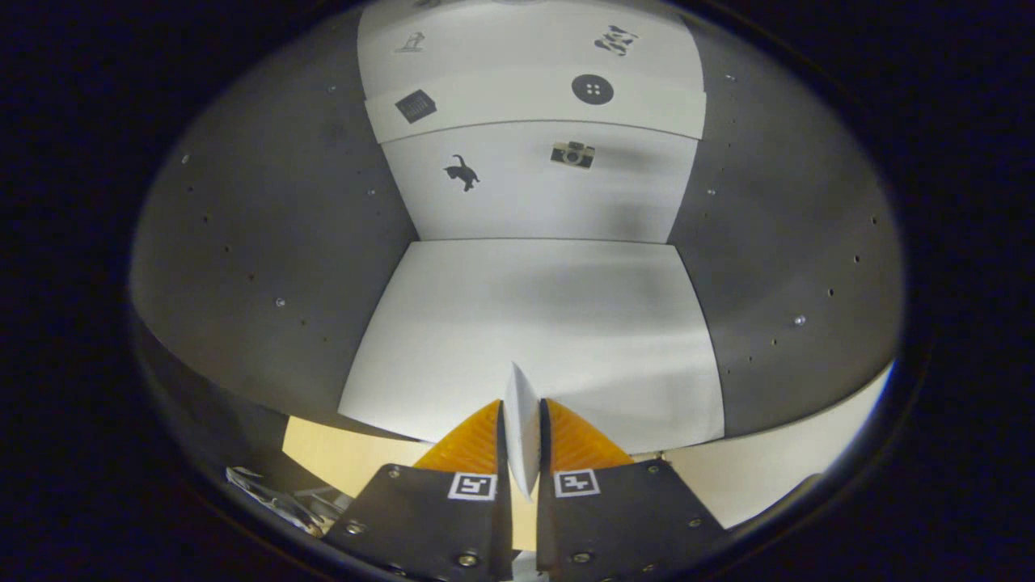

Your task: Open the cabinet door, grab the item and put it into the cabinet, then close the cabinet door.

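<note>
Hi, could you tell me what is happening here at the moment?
A person is holding a two-finger gripper whose fingers are closed on a thin white item, seen edge-on between them. The gripper points into an open cabinet with dark side walls and a white floor and back panel. The back panel carries small stickers, among them a cat and a camera. The item is held at the front edge of the cabinet floor and has not yet been set down.

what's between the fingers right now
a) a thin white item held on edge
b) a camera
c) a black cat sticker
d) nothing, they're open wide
a: the fingers press from both sides on a thin white item, seen edge-on in front of the cabinet's white shelf.
</note>
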The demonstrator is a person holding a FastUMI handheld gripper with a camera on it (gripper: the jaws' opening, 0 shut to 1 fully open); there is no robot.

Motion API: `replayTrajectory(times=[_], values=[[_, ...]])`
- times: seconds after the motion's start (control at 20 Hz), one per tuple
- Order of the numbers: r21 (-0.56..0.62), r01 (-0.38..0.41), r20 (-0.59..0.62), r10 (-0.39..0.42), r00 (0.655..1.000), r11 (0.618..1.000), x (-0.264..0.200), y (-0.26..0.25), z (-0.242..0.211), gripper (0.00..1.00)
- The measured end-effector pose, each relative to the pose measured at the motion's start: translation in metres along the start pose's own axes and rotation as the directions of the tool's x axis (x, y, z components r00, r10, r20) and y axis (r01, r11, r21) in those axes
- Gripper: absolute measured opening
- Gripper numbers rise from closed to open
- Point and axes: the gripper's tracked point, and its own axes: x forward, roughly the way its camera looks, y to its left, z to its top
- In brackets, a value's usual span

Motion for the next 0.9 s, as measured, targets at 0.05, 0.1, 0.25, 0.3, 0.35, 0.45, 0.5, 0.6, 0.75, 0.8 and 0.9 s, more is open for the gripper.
replayTrajectory(times=[0.05, 0.1, 0.25, 0.3, 0.35, 0.45, 0.5, 0.6, 0.75, 0.8, 0.9], values=[[0.004, -0.004, -0.007, 0.004, 1.0, 1.0, 0.002, 0.001, 0.0, 0.12], [0.0, -0.009, -0.006, 0.009, 1.0, 1.0, 0.002, 0.001, 0.001, 0.12], [-0.022, -0.019, -0.001, 0.019, 1.0, 1.0, 0.001, 0.003, 0.0, 0.21], [-0.031, -0.022, 0.017, 0.023, 1.0, 0.999, 0.0, 0.004, 0.003, 0.25], [-0.036, -0.024, 0.028, 0.025, 0.999, 0.999, -0.001, 0.004, 0.003, 0.29], [-0.046, -0.027, 0.057, 0.03, 0.998, 0.999, -0.005, 0.005, 0.006, 0.4], [-0.055, -0.032, 0.07, 0.036, 0.997, 0.998, -0.007, 0.007, 0.006, 0.46], [-0.064, -0.022, 0.137, 0.031, 0.99, 0.998, -0.014, 0.006, 0.015, 0.56], [-0.015, -0.035, 0.258, 0.038, 0.965, 0.999, -0.034, 0.006, 0.035, 0.6], [0.009, -0.046, 0.302, 0.041, 0.952, 0.999, -0.042, 0.006, 0.042, 0.6], [0.034, -0.031, 0.38, 0.016, 0.925, 0.999, -0.062, -0.002, 0.051, 0.6]])
